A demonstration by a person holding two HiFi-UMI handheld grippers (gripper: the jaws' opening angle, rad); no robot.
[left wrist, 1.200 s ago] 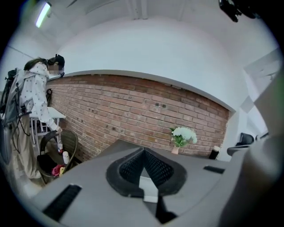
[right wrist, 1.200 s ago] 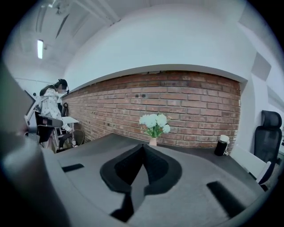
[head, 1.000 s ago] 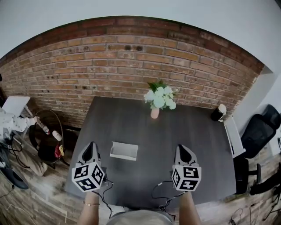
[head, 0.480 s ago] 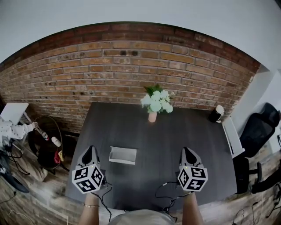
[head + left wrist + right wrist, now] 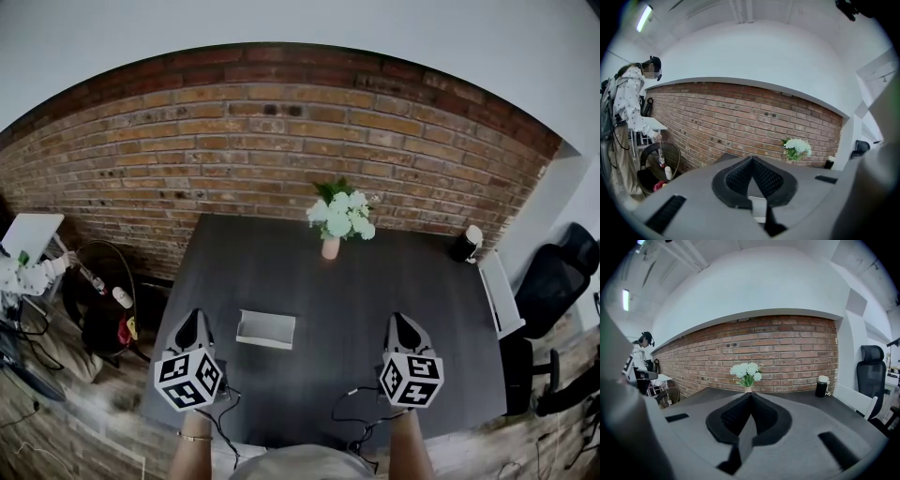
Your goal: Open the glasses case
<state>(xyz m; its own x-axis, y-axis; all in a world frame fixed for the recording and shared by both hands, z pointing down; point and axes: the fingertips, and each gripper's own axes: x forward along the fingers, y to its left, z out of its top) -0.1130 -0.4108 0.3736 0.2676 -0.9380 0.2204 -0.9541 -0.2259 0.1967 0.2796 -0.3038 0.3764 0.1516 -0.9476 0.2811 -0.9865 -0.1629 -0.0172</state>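
In the head view, we see the glasses case (image 5: 266, 329) lying on the dark table (image 5: 309, 272), left of centre, just right of the left gripper (image 5: 192, 323) and well apart from the right gripper (image 5: 401, 326). In the left gripper view, its jaws meet tip to tip, empty. In the right gripper view, its jaws are likewise pressed together, holding nothing.

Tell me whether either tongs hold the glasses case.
No, the glasses case lies untouched on the table between the left tongs and right tongs.
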